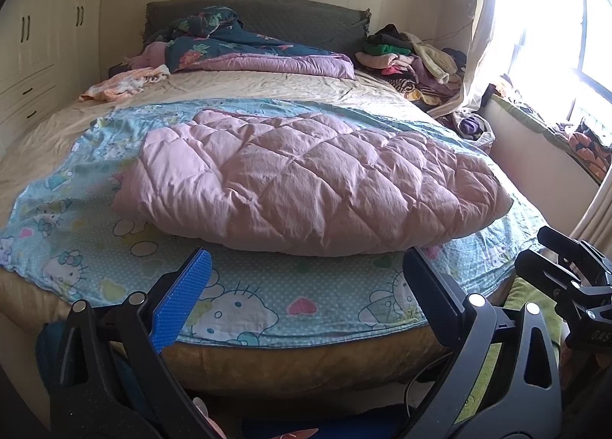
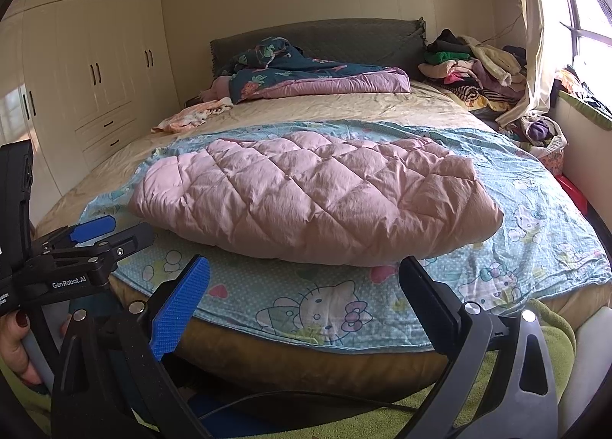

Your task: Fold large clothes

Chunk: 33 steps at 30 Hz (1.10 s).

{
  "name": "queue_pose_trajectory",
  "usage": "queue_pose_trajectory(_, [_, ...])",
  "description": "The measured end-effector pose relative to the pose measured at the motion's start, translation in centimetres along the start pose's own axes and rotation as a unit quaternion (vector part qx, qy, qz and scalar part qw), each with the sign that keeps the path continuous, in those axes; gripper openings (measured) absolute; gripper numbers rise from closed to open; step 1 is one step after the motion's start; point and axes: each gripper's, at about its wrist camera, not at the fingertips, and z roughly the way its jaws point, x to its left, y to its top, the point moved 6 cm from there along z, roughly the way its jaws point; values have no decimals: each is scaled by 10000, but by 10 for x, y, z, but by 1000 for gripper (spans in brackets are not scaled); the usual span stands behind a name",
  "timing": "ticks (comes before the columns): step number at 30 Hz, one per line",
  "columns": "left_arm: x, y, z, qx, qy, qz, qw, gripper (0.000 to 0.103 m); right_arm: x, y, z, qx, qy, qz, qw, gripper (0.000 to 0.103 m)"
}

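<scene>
Two grippers are held low before a bed (image 1: pixel 267 358). The left gripper (image 1: pixel 306 278) is spread wide, with nothing held. The right gripper (image 2: pixel 304 278) is spread just as wide, likewise unladen. Beyond both, a pink quilt (image 1: pixel 306 179), folded, is laid on a blue cartoon sheet (image 1: pixel 244 309).

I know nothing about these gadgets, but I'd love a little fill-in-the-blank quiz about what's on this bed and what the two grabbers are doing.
1. The quilted jacket lying on the cartoon-cat sheet is ____ in colour.
2. The left gripper and the right gripper both have their fingers ____, holding nothing.
3. The grippers hover at the ____ of the bed, short of the jacket.
4. The messy pile of clothes sits beside the ____.

Missing words: pink; open; foot; headboard
</scene>
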Motion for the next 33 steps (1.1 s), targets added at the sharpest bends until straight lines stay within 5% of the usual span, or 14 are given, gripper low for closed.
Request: queue_pose_trajectory(33, [4, 0, 0, 2, 72, 12, 10000, 94, 0, 0, 0, 17, 22, -12, 10000, 99])
